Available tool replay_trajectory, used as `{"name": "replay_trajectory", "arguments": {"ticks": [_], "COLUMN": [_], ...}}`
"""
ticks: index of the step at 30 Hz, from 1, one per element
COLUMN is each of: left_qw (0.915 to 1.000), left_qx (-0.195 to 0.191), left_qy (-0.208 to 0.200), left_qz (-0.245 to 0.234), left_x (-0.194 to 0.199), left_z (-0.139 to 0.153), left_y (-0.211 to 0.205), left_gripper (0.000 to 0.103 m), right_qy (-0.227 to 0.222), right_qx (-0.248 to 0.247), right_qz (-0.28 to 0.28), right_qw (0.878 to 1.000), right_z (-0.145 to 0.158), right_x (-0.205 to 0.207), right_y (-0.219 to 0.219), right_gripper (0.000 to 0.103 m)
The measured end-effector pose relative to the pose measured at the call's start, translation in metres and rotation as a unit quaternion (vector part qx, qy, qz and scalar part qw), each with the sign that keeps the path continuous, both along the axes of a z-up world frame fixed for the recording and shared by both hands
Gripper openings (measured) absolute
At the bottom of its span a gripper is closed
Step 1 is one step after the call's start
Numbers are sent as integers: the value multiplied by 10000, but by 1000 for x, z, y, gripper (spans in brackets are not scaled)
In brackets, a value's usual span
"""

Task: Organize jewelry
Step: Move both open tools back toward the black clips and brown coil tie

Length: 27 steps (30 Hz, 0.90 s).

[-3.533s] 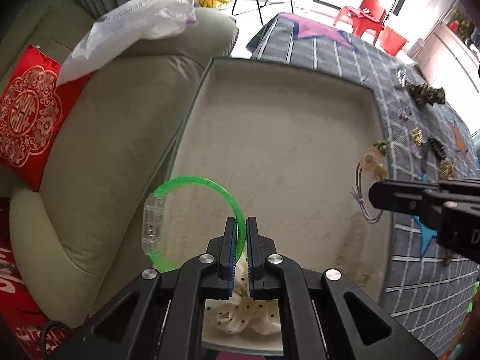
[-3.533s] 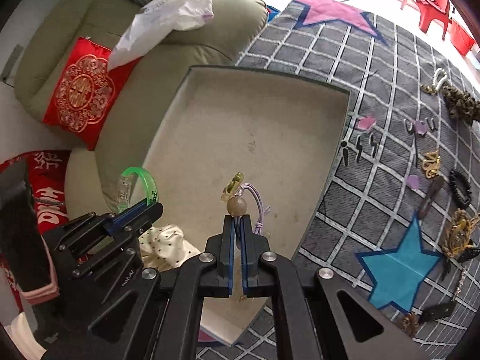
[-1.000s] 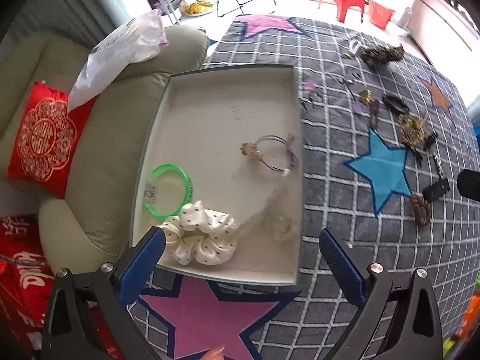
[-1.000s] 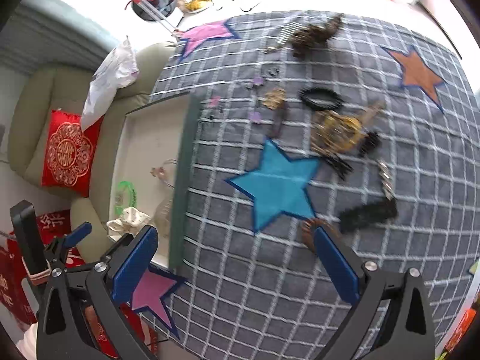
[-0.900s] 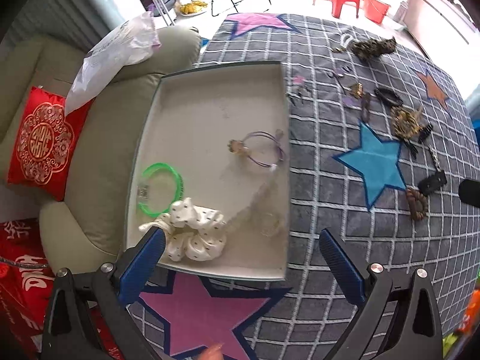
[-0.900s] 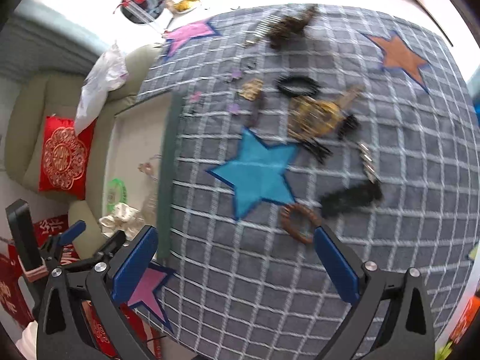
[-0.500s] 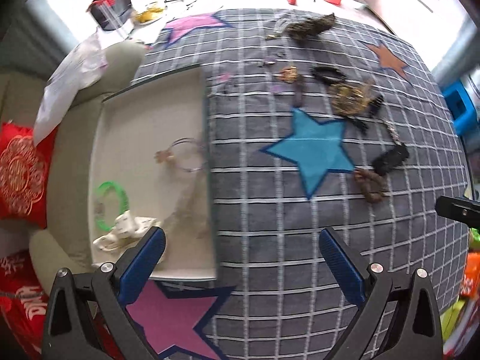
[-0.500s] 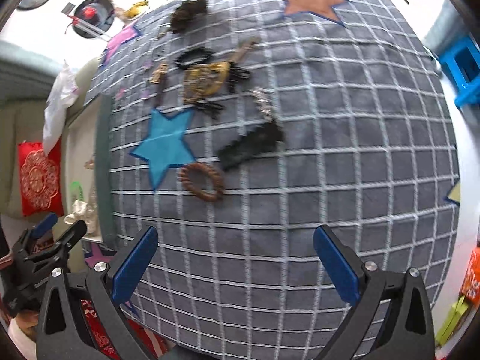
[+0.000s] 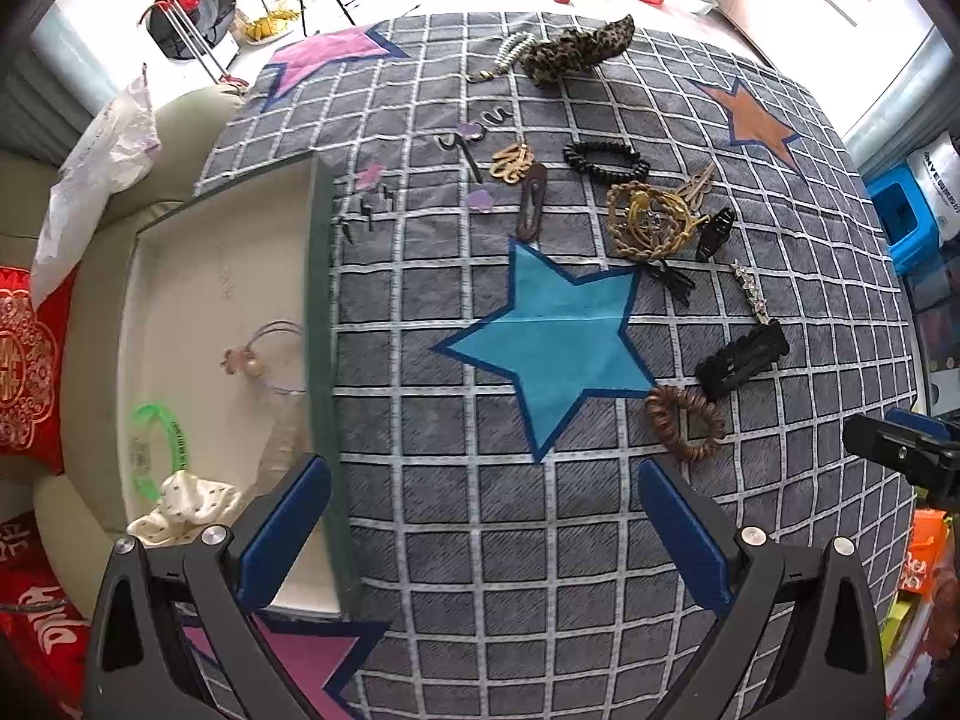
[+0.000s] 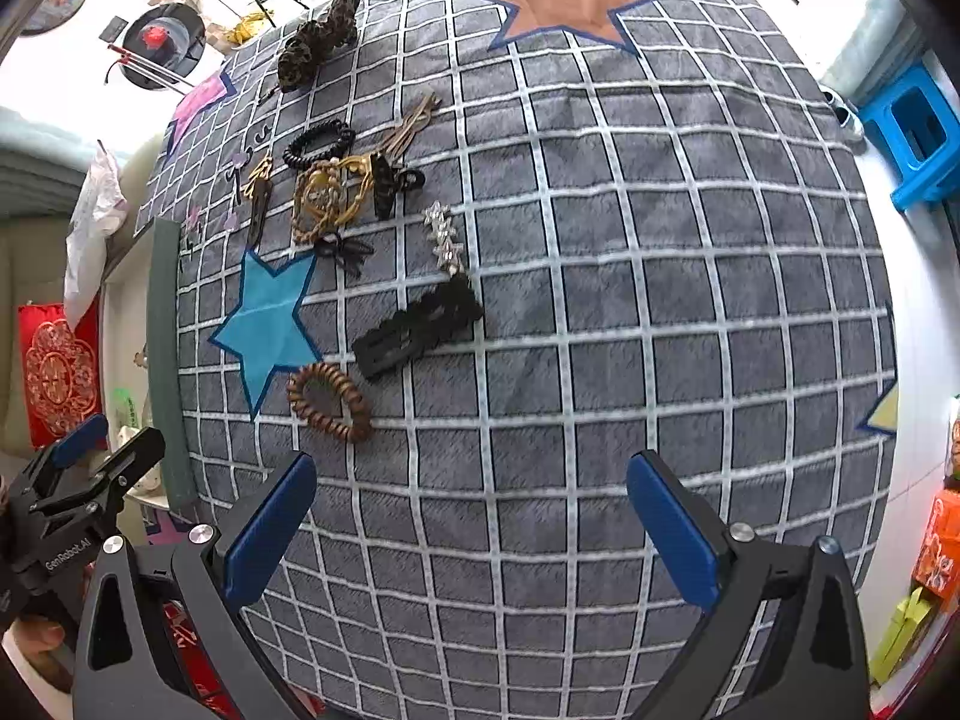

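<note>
With both the left gripper (image 9: pixel 483 525) and right gripper (image 10: pixel 471 519) spread wide and empty, lower squarely over the brown coiled hair tie (image 10: pixel 329 401) beside the blue star patch (image 10: pixel 267 315).

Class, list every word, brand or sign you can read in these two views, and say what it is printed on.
"GenRobot.AI": on the left gripper, seen from the right wrist view.
Red cushion: gold ornamental emblem, not legible as text.
Red cloth: large white characters, cut off.
Bag: print too blurred.

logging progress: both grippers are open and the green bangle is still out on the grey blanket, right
Not quite. Both the left gripper and right gripper are open, but the left wrist view shows the green bangle lying inside the tray, beside the white polka-dot scrunchie.
</note>
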<state>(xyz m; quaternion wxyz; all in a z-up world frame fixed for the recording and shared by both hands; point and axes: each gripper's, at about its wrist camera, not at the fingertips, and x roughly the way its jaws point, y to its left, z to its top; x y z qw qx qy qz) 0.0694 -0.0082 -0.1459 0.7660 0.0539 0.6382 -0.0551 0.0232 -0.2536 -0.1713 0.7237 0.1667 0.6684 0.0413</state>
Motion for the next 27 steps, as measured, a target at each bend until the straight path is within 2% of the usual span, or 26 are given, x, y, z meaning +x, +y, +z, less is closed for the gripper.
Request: {"name": "replay_trajectory", "arguments": {"ticks": [7, 13, 24, 25, 26, 27], "left_qw": [9998, 9995, 9986, 9986, 9986, 9983], "left_qx": [-73, -124, -369, -359, -340, -309], "left_qy": [197, 293, 369, 366, 376, 445], "left_qz": [26, -4, -125, -155, -176, -198], "left_x": [2, 1, 7, 8, 8, 9], "left_z": [-22, -39, -62, -65, -67, -71], "left_y": [-14, -28, -58, -62, -65, -68], "left_gripper": [103, 103, 102, 100, 90, 87], "right_qy": [-43, -163, -193, -189, -184, -176], "right_qx": [-78, -172, -336, -380, -415, -438], "right_qz": [7, 221, 744, 779, 810, 837], "right_qw": [10000, 9995, 9965, 9961, 9957, 9954], "right_z": [-7, -14, -37, -40, -43, -45], "right_x": [21, 46, 78, 80, 82, 84], "right_y": [-3, 5, 28, 30, 32, 34], "right_gripper": [103, 102, 92, 91, 90, 88]}}
